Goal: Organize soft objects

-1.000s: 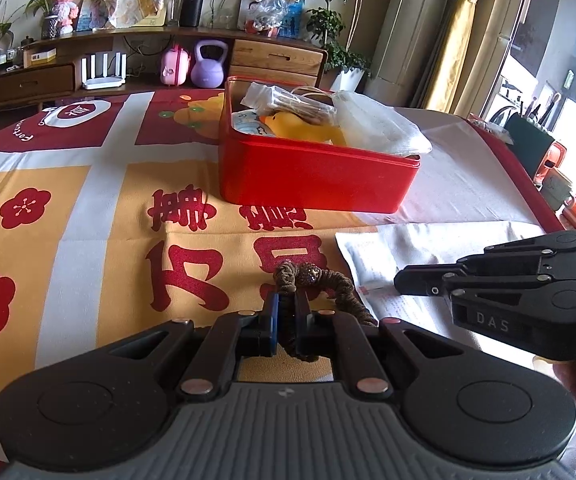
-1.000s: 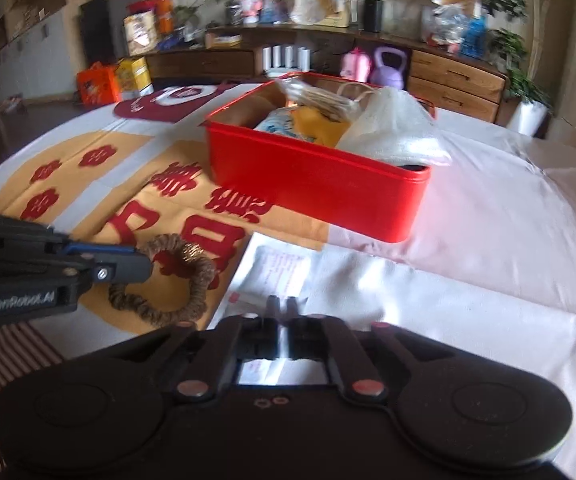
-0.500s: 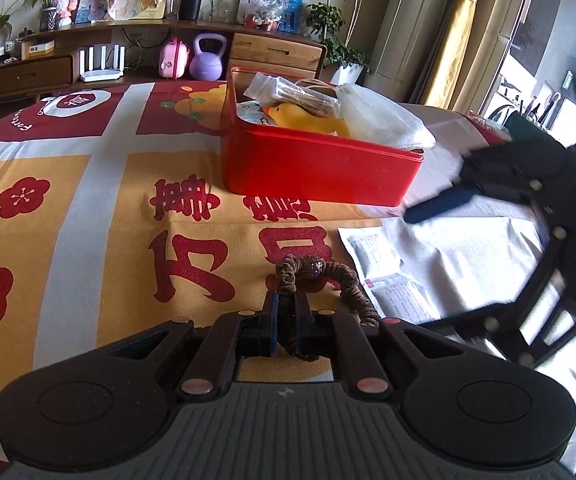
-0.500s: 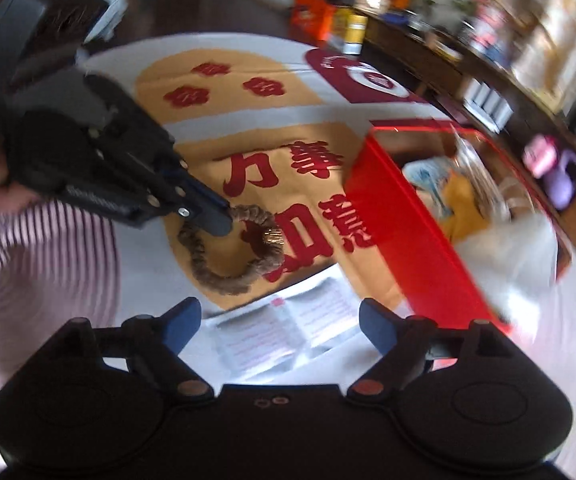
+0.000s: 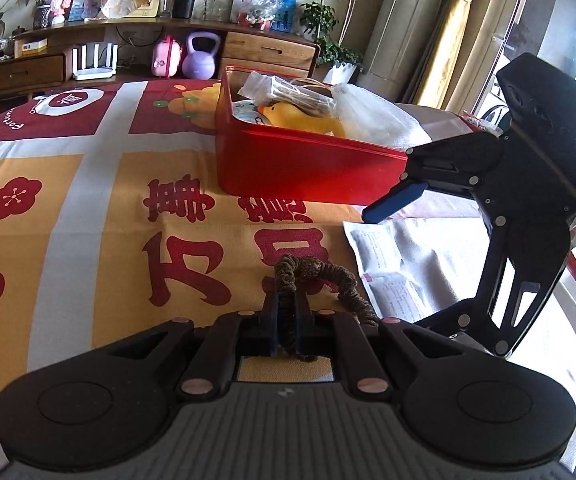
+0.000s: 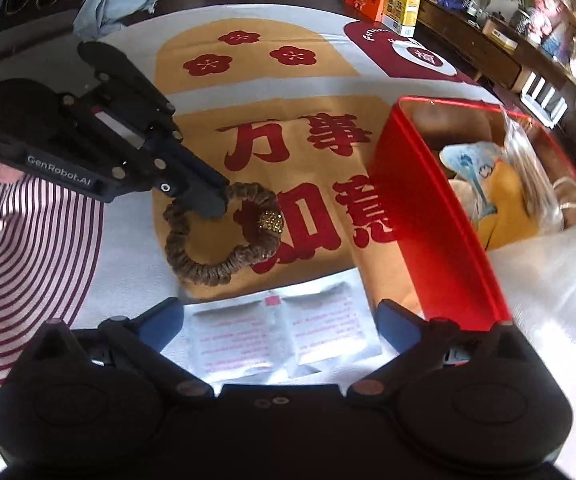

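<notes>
My left gripper (image 5: 286,322) is shut on a brown scrunchie (image 5: 328,276) with a gold bead, which lies on the patterned tablecloth; in the right wrist view the scrunchie (image 6: 208,264) shows with the left gripper (image 6: 204,200) pinching its rim. My right gripper (image 6: 280,320) is open, above a white packet (image 6: 280,336) printed in red that lies between its fingers. In the left wrist view the right gripper's blue fingertip (image 5: 392,202) hangs over the packet (image 5: 384,256). The red box (image 5: 296,168) holds soft items, among them a yellow duck toy and plastic bags.
The red box (image 6: 440,220) stands just right of the packet. A wooden sideboard (image 5: 88,60) with a purple kettlebell (image 5: 200,58) and plants runs behind the table. The person's striped sleeve (image 6: 28,260) is at the left.
My right gripper has opened, swung round and tilted down over the white packet. My left gripper has stayed shut on the scrunchie in the same place.
</notes>
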{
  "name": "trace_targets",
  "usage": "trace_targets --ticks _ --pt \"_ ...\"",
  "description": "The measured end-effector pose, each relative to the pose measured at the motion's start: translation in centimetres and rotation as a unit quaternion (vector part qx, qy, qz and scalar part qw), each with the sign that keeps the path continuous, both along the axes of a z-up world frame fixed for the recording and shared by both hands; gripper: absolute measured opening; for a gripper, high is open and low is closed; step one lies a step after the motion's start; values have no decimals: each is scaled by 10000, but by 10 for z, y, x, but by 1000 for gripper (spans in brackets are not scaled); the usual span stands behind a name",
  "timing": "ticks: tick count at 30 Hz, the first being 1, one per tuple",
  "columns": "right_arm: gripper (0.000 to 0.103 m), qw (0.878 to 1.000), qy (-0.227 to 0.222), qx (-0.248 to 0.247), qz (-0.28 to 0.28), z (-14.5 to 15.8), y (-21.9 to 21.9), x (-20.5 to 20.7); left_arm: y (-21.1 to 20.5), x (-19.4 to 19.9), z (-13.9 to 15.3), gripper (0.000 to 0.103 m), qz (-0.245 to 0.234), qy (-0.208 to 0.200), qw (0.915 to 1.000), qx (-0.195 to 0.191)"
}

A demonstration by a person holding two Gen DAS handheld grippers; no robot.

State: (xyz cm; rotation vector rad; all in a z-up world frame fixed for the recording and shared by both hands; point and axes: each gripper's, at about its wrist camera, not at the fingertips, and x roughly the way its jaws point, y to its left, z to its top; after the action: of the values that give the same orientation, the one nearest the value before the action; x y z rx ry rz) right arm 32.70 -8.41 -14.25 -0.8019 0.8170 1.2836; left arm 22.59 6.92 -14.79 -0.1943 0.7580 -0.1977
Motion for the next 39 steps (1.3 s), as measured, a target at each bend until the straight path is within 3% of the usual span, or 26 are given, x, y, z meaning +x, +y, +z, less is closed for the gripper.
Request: trace_targets --ticks 5,9,12,15,19,25,30,39 --pt "98 9998 10 143 -150 1 -7 -3 0 0 0 7 2 -10 10000 6" --pt "85 9994 -98 227 -249 4 -12 -13 -2 1 1 7 -4 -12 10000 40" --pt "57 9987 117 315 -388 9 -17 -17 -2 2 1 7 0 -10 10000 44" --pt "41 9978 91 410 -509 10 -21 -27 -4 2 1 7 9 -19 10000 68" --pt "7 9956 76 518 -773 10 -25 -40 -7 1 1 7 23 -18 10000 95" --pt "6 9836 34 717 -1655 13 -37 -56 -11 -2 9 7 76 -42 9999 69" --pt "6 9579 191 976 -2693 26 -53 -62 -17 -6 23 7 83 -131 9999 15" --pt "6 9257 317 1531 -3444 77 -76 -68 -33 -11 73 7 -85 -506 9987 30"
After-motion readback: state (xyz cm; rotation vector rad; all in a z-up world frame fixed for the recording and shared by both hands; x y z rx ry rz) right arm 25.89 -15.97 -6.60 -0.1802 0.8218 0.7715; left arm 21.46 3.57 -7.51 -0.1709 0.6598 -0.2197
